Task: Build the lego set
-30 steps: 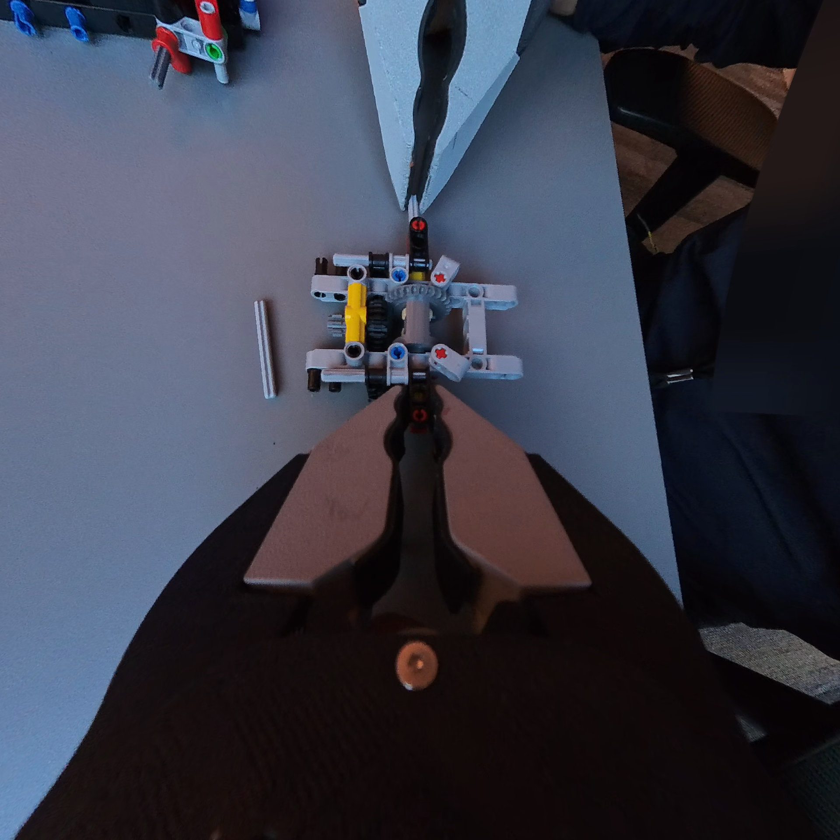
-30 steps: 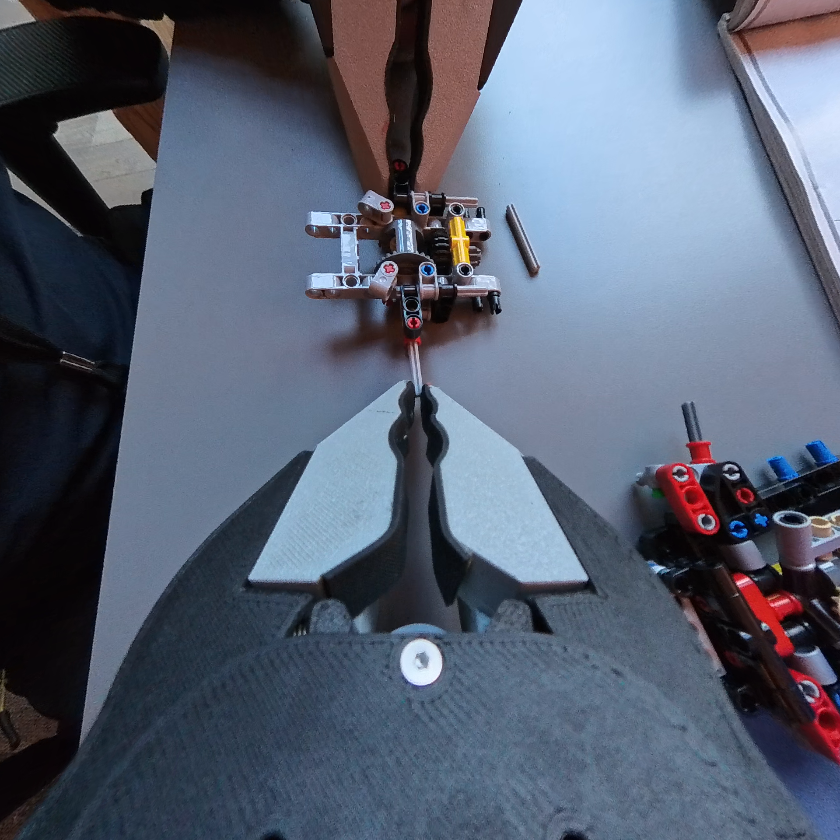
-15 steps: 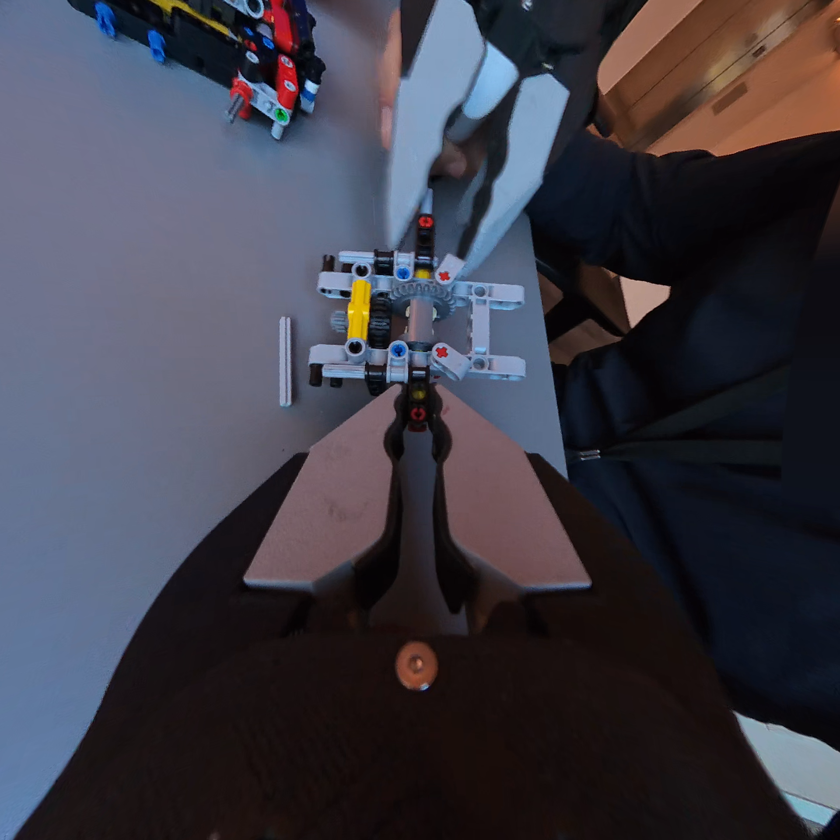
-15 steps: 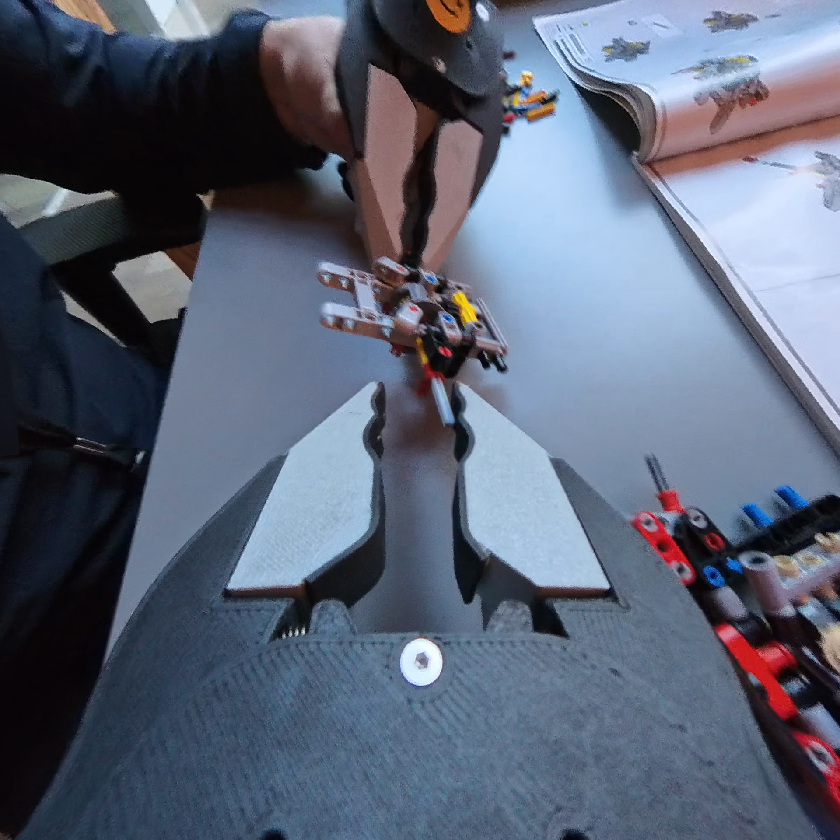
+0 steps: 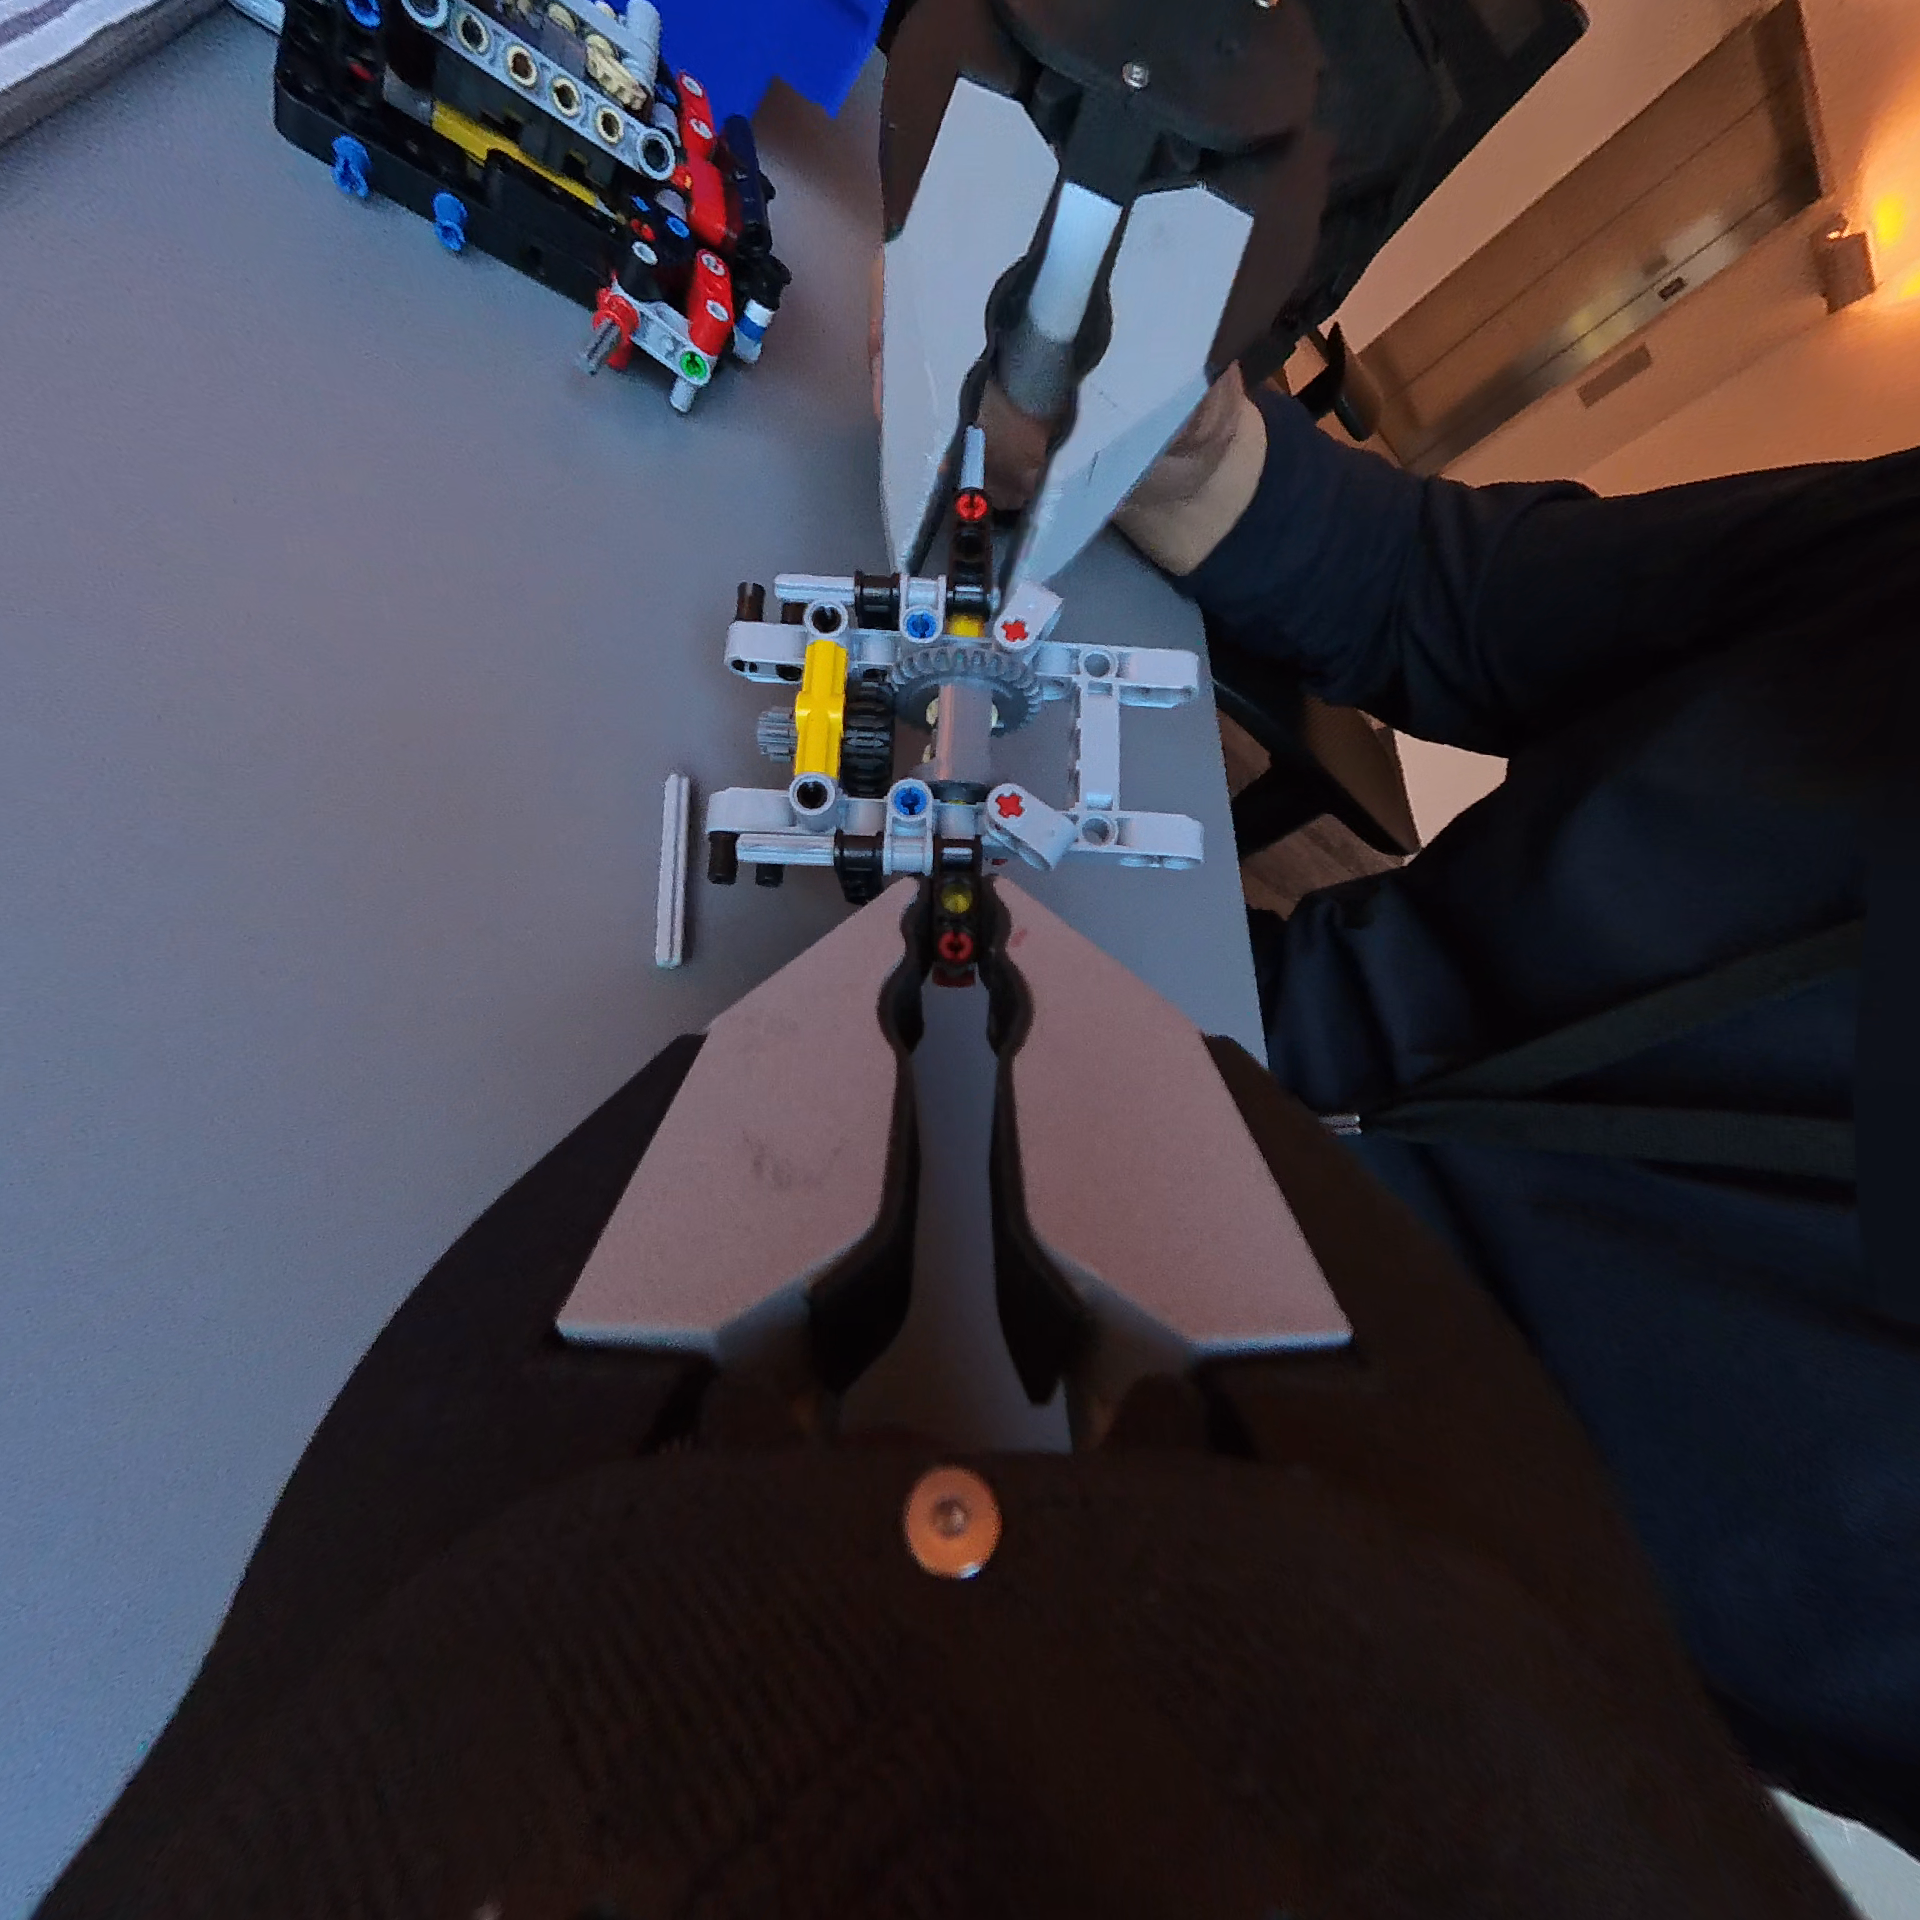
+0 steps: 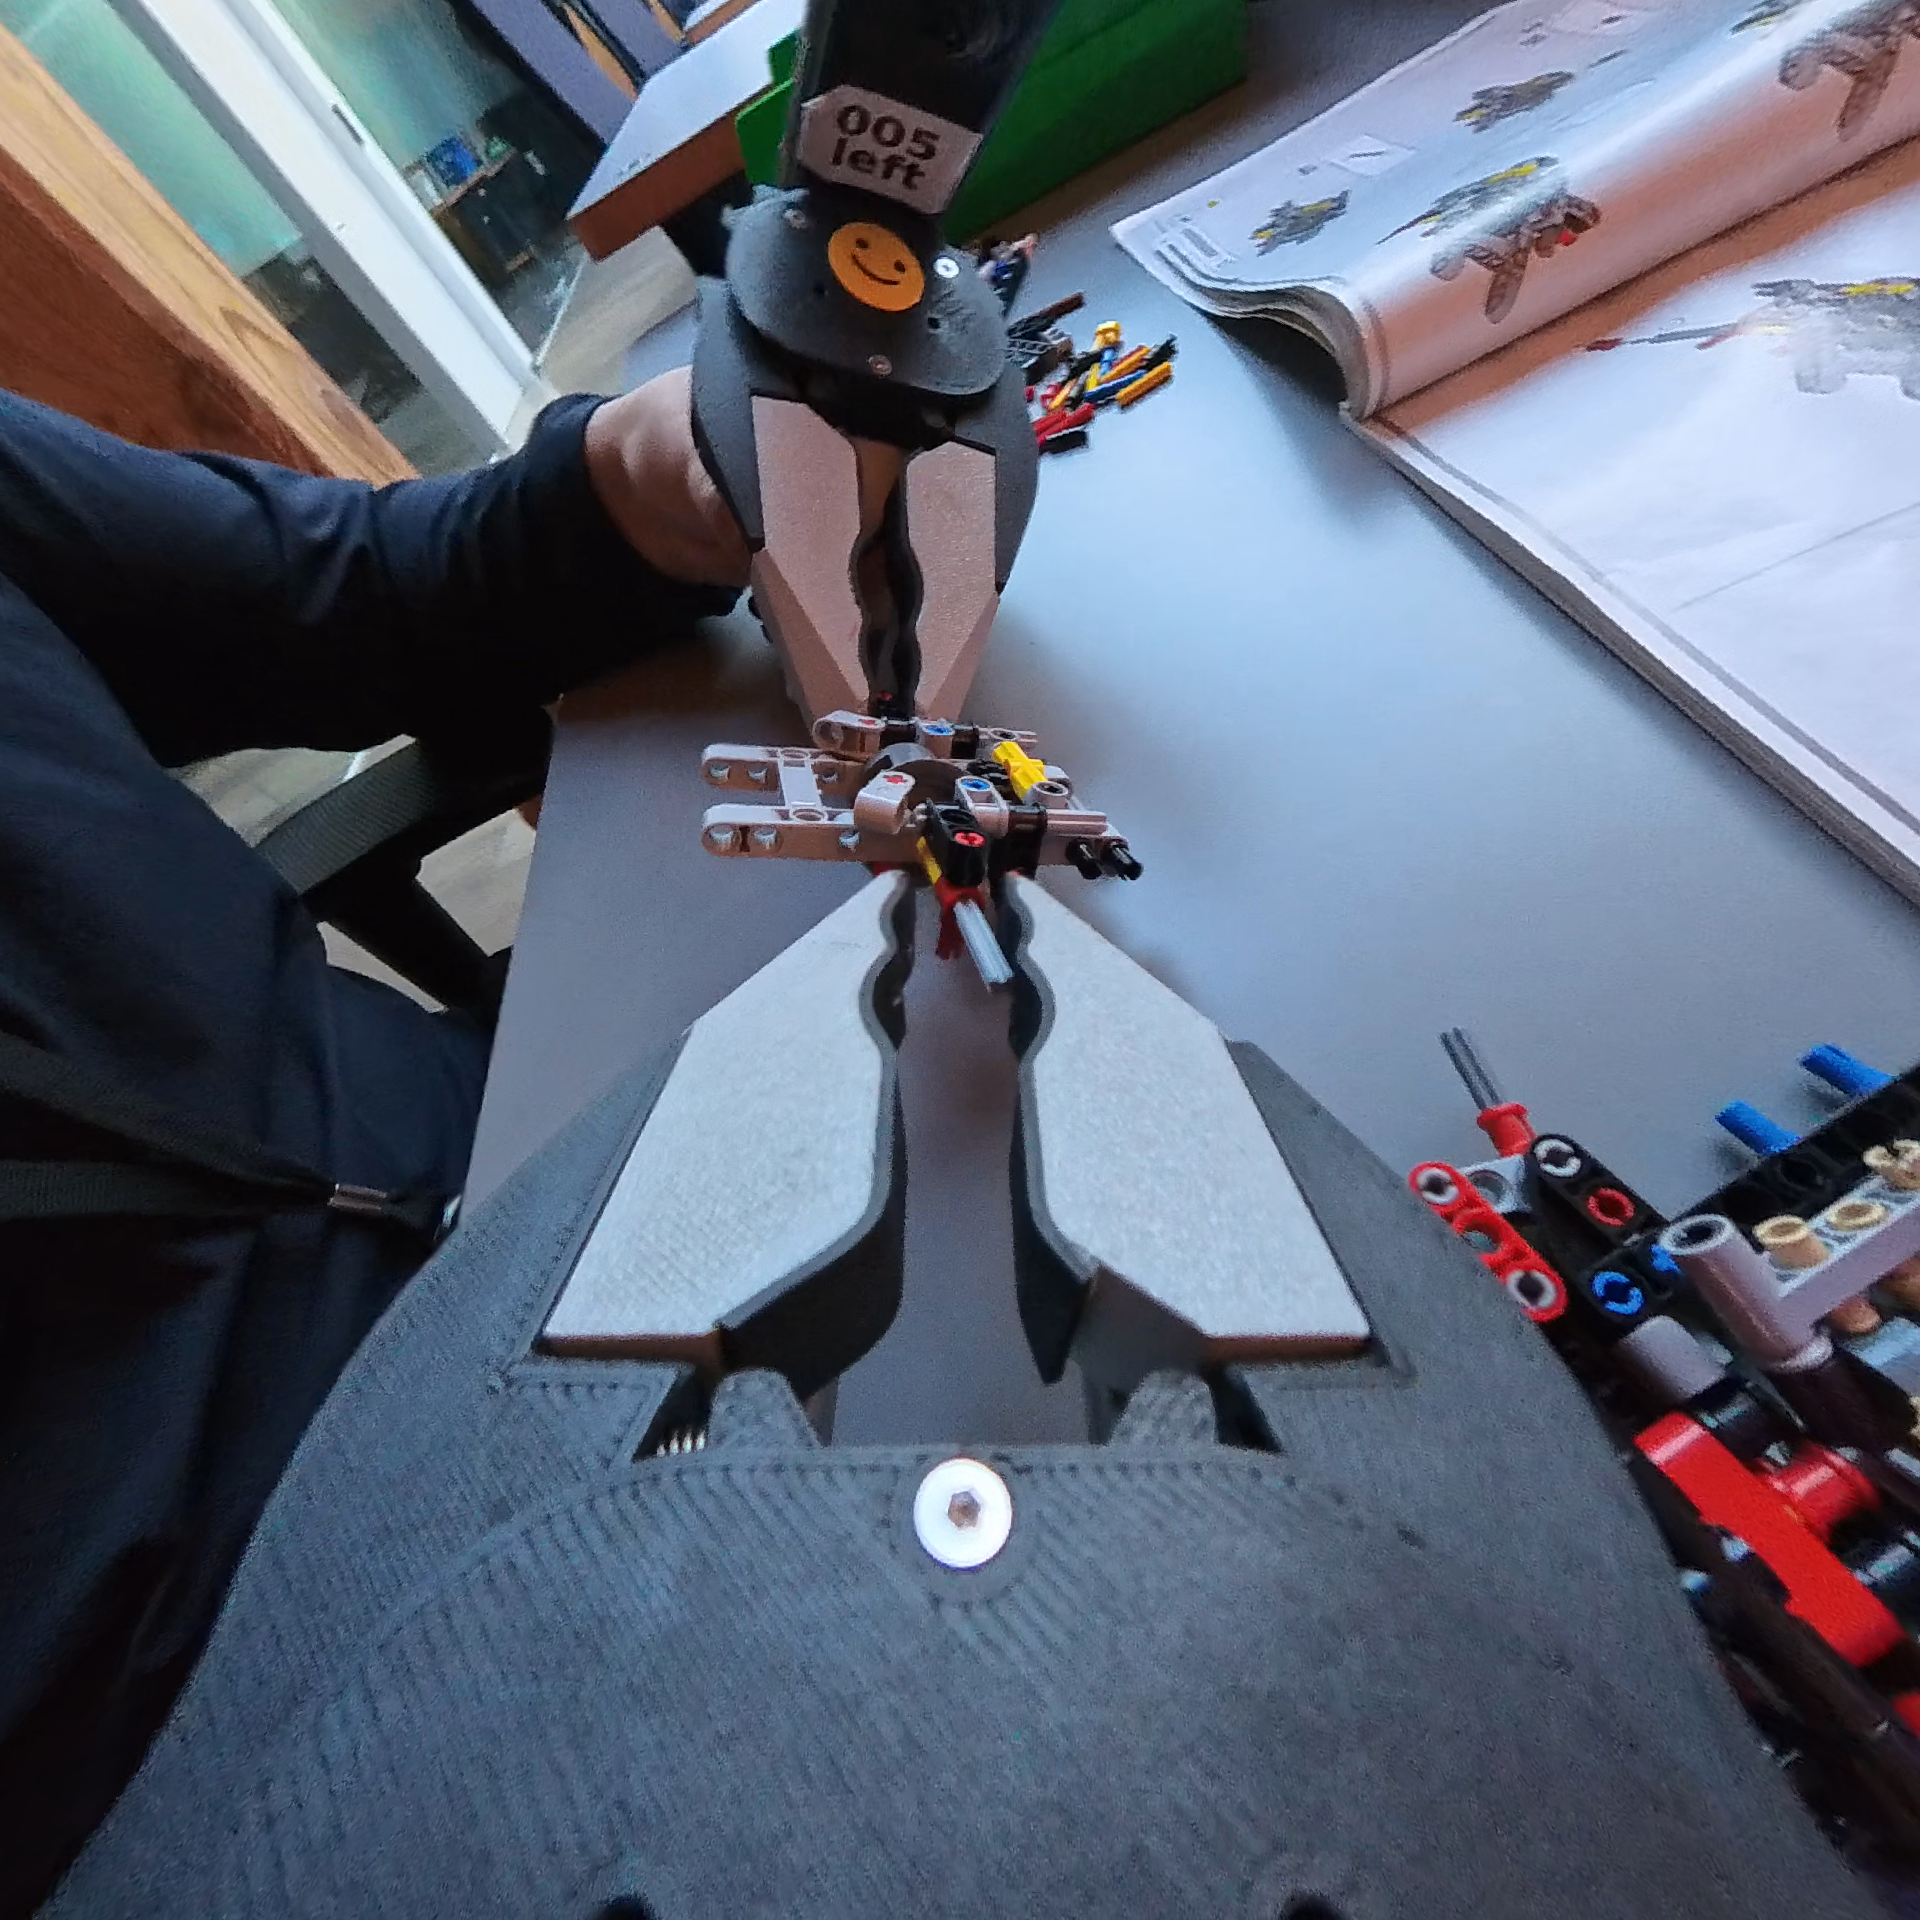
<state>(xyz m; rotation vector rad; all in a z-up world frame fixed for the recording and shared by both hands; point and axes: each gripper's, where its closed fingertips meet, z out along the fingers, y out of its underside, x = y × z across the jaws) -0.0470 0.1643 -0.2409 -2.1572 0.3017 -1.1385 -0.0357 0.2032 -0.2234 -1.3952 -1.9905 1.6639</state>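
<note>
On the grey surface [image 5: 312,727] an open instruction booklet [image 6: 1558,364] lies far right, and a big black brick model [image 5: 540,156] sits far left. Between the two tools is a small grey gear frame [image 5: 1101,727]. The left tool [image 5: 951,925] is clamped on the frame's near black connector [image 5: 954,920]. The right tool [image 6: 954,914] stands apart around a grey axle [image 6: 982,940] sticking out of the opposite side, seemingly without pressing it. A loose axle [image 5: 673,868] lies just left of the frame.

Two grippers: left gripper [image 5: 954,935], right gripper [image 6: 956,925]. One small grey gear assembly [image 5: 961,717] at centre frame, one loose grey axle [image 5: 673,871] left of it. One larger black-and-red build [image 5: 540,156] upper left. One open instruction booklet [image 6: 1621,343] upper right. Perhaps a dozen loose pieces [image 6: 1091,369] at top centre, too small to count.
</note>
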